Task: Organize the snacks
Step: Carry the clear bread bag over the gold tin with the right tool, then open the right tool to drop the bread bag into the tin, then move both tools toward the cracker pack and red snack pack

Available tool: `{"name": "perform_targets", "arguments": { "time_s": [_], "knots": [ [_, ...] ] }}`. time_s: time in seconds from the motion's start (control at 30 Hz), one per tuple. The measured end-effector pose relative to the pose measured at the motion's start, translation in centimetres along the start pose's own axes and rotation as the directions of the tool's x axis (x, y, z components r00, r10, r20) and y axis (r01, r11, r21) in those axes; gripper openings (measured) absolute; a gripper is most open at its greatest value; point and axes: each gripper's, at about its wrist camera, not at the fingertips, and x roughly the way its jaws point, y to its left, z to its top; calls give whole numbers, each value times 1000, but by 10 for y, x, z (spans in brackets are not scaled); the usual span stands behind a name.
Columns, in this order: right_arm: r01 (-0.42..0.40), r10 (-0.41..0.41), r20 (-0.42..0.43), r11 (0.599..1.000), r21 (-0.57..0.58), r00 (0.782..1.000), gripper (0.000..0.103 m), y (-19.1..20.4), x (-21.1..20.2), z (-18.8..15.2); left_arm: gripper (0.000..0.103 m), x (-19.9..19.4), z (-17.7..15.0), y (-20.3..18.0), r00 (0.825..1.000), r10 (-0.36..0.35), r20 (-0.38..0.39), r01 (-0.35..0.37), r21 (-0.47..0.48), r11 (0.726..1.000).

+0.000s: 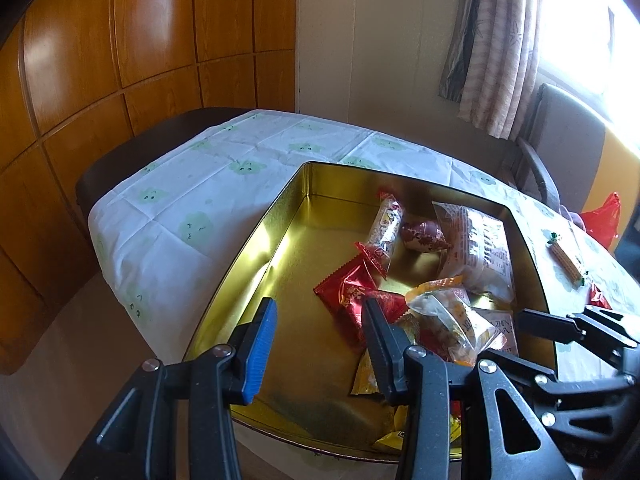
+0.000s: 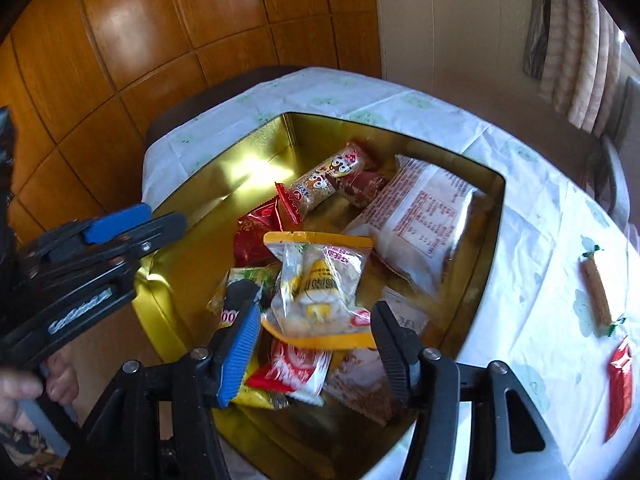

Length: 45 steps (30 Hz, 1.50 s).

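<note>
The clear snack bag with orange ends [image 2: 318, 292] is lying on top of the pile in the gold tin [image 2: 486, 216]. It is sitting right between the two fingers of the right gripper [image 2: 314, 344]. The fingers are standing apart on each side of it, and they are not squeezing it. The blue pad is just beside one edge of the bag, and the black finger is just beside the other edge. This bag looks a little blurry, so I cannot tell if it is resting fully on the pile.

The left gripper [image 1: 318, 338] is hanging over the near side of the tin. Its fingers are standing a bit apart too, and nothing is sitting between them. Its black finger is covering part of a red packet [image 1: 352, 294].

The tin is shiny and smooth inside, with straight walls. More snacks are lying in it: a long roll with red ends [image 2: 328, 178], a big pale packet with red writing [image 2: 420, 216], and a yellow packet that is partly hidden under the others. The near edge of the tin is cut off behind the grippers.

The tin is standing on a white tablecloth [image 1: 180, 200] with little green shapes. A long brown candy with green ends [image 2: 596, 292] and a shiny red one [image 2: 620, 384] are lying on the cloth, outside the tin. A hand [image 2: 24, 392] is holding the left gripper's handle at the edge of the right camera's view. Shiny wood panels [image 1: 120, 40] are standing behind the table.
</note>
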Motion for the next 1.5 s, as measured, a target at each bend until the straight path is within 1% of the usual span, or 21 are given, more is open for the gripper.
{"name": "perform_targets", "arguments": {
  "time_s": [0.03, 0.1, 0.13, 0.2, 0.3, 0.37, 0.43, 0.63, 0.87, 1.03, 1.23, 1.4, 1.5],
  "knots": [
    [5, -5, -8, 1000, -9, 1000, 40, 2, 2, 0, 45, 0, 0, -1, 1000, -2, 0, 2, 2, 1000],
    [33, -33, -24, 999, -17, 999, 29, 4, 9, 0, 45, -2, 0, -3, 1000, -1, 7, 1, 9, 1000],
    [44, -45, -31, 999, -20, 999, 25, 4, 13, 2, 45, -3, -1, -4, 1000, -1, 9, 1, 12, 1000],
    [79, -80, -44, 997, -25, 996, 22, 6, 25, 5, 45, -4, -1, -6, 1000, -4, 13, 3, 17, 1000],
    [88, -88, -49, 996, 3, 995, 22, 3, 32, 3, 45, -7, -2, -8, 1000, -10, 16, 10, 22, 1000],
    [58, -58, -21, 998, 38, 998, 22, 1, 24, 1, 45, -9, -1, -10, 1000, -11, 23, 10, 26, 1000],
    [51, -51, 3, 998, 49, 999, 22, -3, 14, -5, 45, -11, -1, -12, 1000, -12, 27, 12, 29, 1000],
    [85, -89, 69, 994, 65, 994, 25, -3, -18, -19, 45, -19, 0, -19, 999, -30, 38, 28, 45, 999],
    [123, -140, 112, 981, 148, 984, 25, -14, -46, -39, 45, -27, -2, -30, 997, -57, 51, 54, 75, 996],
    [146, -171, 115, 969, 200, 979, 26, -26, -58, -51, 45, -30, -5, -39, 996, -77, 51, 71, 99, 993],
    [183, -219, 110, 945, 270, 970, 27, -45, -72, -73, 45, -34, -8, -49, 994, -97, 50, 90, 128, 988],
    [246, -284, 76, 915, 318, 956, 28, -66, -82, -97, 45, -37, -11, -59, 992, -113, 46, 105, 159, 982],
    [265, -306, 54, 889, 372, 950, 28, -85, -89, -116, 45, -38, -12, -66, 992, -121, 41, 112, 179, 978]
  ]
}}
